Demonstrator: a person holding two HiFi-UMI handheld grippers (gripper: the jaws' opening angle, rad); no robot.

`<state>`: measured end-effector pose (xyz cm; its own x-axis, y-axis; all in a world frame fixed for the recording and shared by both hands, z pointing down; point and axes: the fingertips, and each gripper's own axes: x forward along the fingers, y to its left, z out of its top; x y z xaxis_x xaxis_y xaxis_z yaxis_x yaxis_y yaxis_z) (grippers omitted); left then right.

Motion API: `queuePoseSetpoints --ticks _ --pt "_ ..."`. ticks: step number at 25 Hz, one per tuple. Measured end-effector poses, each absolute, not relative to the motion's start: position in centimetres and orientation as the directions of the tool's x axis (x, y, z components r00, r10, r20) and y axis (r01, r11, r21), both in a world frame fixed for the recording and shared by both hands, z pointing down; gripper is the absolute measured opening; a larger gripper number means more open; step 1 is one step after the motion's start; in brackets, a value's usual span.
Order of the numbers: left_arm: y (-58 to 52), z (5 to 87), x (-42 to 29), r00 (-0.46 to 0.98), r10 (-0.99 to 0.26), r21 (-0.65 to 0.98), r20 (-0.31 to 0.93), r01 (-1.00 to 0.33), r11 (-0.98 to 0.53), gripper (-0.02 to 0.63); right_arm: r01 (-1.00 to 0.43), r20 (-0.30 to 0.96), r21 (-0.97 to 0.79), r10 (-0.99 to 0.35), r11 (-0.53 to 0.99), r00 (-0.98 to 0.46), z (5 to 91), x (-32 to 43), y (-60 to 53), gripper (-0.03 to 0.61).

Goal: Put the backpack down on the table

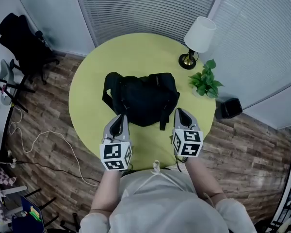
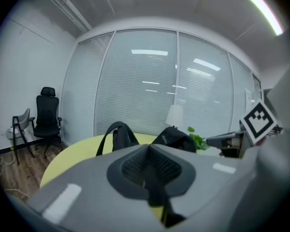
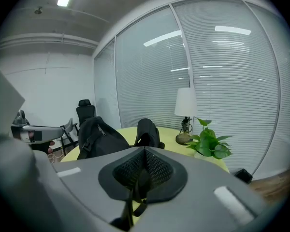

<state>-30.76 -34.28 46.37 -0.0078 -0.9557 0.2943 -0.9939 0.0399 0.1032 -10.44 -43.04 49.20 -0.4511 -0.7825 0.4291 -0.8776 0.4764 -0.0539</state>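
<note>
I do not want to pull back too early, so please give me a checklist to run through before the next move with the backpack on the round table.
1. Backpack lies fully on the table: ok.
2. Left gripper shut, nothing seen between its jaws: ok.
3. Right gripper shut, nothing seen between its jaws: ok.
4. Lamp and plant stand apart from the backpack: ok.
5. Loose strap clear of the right gripper: cannot tell.
</note>
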Motion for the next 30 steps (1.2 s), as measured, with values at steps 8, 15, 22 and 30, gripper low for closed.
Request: queuePoseSetpoints --ticks 8,15,22,30 --pt "-32.1 45.5 -29.2 -0.006 -0.954 0.108 0.298 -0.993 0.04 0.006 -0.826 0.398 -0.076 -0.743 0.558 -0.538 47.1 -11.0 -40.2 -0.002" --pt "-30.8 44.6 -28.7 -0.007 -0.961 0.13 0.278 -0.99 0.045 0.005 -0.801 0.387 -0.042 -0.73 0.597 -0.564 46.3 -11.5 -38.8 -0.002" --pt "-30.1 44.1 -27.8 0.02 -0.964 0.135 0.264 -0.991 0.016 0.005 -0.784 0.367 -0.018 -0.725 0.621 -0.583 45.6 -12.0 -37.7 -0.002" --pt "-29.8 44.0 -28.2 0.028 -0.963 0.111 0.269 -0.994 0.002 0.005 -0.785 0.351 -0.014 -0.732 0.62 -0.584 45.6 -12.3 -37.2 -0.002"
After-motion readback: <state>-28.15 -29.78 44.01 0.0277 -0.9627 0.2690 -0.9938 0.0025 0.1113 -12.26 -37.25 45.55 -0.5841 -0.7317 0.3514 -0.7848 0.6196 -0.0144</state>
